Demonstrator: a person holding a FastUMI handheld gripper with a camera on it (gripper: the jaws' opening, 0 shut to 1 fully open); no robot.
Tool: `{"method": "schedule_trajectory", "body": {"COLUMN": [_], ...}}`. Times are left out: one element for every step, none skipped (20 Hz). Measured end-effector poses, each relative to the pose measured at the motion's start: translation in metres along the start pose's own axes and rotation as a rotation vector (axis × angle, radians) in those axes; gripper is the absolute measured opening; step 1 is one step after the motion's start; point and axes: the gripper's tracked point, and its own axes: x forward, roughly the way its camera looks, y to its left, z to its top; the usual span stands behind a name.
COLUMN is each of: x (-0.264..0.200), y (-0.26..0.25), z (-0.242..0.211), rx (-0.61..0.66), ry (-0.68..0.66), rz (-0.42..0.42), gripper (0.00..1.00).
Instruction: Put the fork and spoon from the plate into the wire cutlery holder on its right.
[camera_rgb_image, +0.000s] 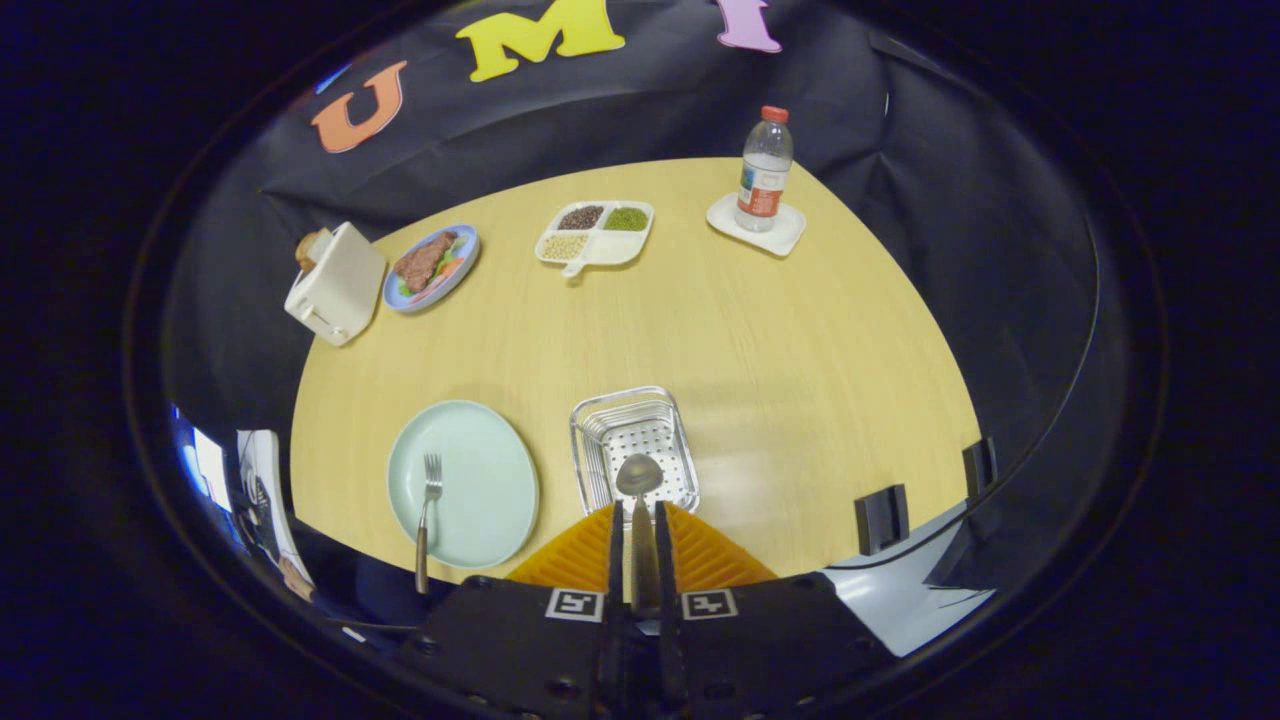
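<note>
My gripper (638, 512) is shut on the spoon's handle, and the spoon (638, 478) sticks out ahead of the orange fingers (585, 550) with its bowl over the wire cutlery holder (632, 412). The holder stands on the wooden table to the right of the pale green plate (480, 470). A fork (428, 505) with a brown handle lies on the plate's left side, tines pointing away from me, handle reaching past the near rim.
Farther back on the table (780, 340) stand a white toaster (336, 282), a blue plate of food (432, 265), a divided white dish of beans (595, 235) and a water bottle (765, 170) on a white coaster. Two black clips (880, 518) sit at the near right edge.
</note>
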Motion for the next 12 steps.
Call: {"method": "schedule_trajectory", "body": {"x": [-0.002, -0.005, -0.008, -0.013, -0.016, -0.021, -0.026, -0.029, -0.030, -0.032, -0.033, -0.033], "y": [0.002, 0.003, 0.005, 0.006, 0.010, 0.014, 0.019, 0.025, 0.031, 0.038, 0.047, 0.054], "z": [0.001, 0.002, 0.004, 0.005, 0.006, 0.006, 0.004, 0.002, -0.002, -0.008, -0.015, -0.022], "rx": [0.002, 0.005, 0.012, 0.017, 0.019, 0.014, 0.002, -0.016, -0.035, -0.055, -0.073, -0.087], "ry": [-0.007, -0.014, -0.028, -0.042, -0.060, -0.078, -0.098, -0.115, -0.127, -0.136, -0.138, -0.135], "rz": [0.008, 0.014, 0.020, 0.027, 0.033, 0.037, 0.043, 0.049, 0.049, 0.052, 0.054, 0.056], "gripper": [0.21, 0.35, 0.48, 0.57, 0.66, 0.74, 0.79, 0.85, 0.85, 0.85, 0.85, 0.84]}}
